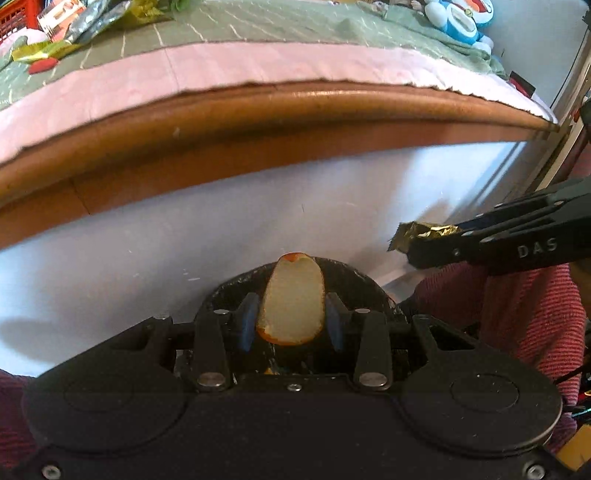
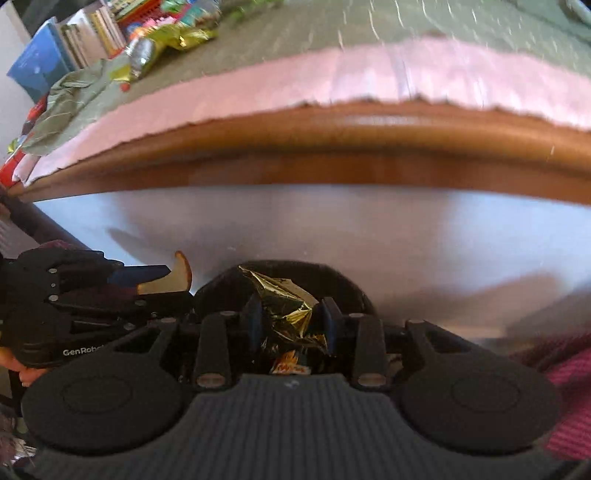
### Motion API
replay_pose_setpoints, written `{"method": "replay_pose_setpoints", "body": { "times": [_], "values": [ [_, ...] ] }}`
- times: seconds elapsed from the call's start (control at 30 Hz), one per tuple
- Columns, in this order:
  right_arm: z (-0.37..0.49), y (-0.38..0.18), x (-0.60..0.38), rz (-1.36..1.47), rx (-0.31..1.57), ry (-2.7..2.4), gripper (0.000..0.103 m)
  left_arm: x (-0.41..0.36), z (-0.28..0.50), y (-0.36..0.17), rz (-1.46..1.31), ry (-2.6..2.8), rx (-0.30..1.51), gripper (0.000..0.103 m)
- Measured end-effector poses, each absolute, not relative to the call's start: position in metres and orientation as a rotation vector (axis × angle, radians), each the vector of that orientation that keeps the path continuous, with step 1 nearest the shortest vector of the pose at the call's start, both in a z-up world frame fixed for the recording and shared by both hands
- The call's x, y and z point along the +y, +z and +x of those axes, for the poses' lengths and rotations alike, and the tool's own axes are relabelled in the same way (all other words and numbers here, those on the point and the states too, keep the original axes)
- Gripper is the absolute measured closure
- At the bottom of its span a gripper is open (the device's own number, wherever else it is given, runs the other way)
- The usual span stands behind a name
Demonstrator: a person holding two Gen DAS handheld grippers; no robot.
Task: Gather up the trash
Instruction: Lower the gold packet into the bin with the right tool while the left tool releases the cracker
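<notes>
My left gripper (image 1: 291, 317) is shut on a piece of apple (image 1: 293, 295), pale flesh with an orange-red skin edge, held upright between the blue pads. It hangs just above a black-lined trash bin (image 1: 354, 277). My right gripper (image 2: 291, 317) is shut on a crumpled gold foil wrapper (image 2: 284, 302), over the same bin (image 2: 343, 280). In the left wrist view the right gripper (image 1: 417, 251) comes in from the right with the wrapper (image 1: 424, 232) at its tip. In the right wrist view the left gripper (image 2: 162, 278) shows at the left with the apple piece (image 2: 183, 275).
A bed with a wooden frame (image 1: 295, 107), a pink sheet and a green blanket (image 1: 258, 22) fills the far side. Several foil wrappers (image 1: 74, 26) lie on its far left, blue plush toys (image 1: 458, 18) at its right. Pale floor (image 1: 147, 240) surrounds the bin. Red striped fabric (image 1: 517, 314) lies to the right.
</notes>
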State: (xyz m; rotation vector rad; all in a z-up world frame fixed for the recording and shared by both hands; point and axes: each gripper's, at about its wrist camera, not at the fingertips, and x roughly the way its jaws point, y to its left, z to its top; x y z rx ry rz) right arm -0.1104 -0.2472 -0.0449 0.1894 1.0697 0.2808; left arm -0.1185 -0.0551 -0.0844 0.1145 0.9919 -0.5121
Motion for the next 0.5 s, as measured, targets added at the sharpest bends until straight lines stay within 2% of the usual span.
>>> {"method": "replay_pose_setpoints", "body": {
  "times": [0.5],
  "values": [
    [-0.103,-0.065,-0.243,0.238,1.118,0.264,0.06,-0.063,-0.115,-0.1,0.12,-0.516,1.044,0.067]
  ]
}}
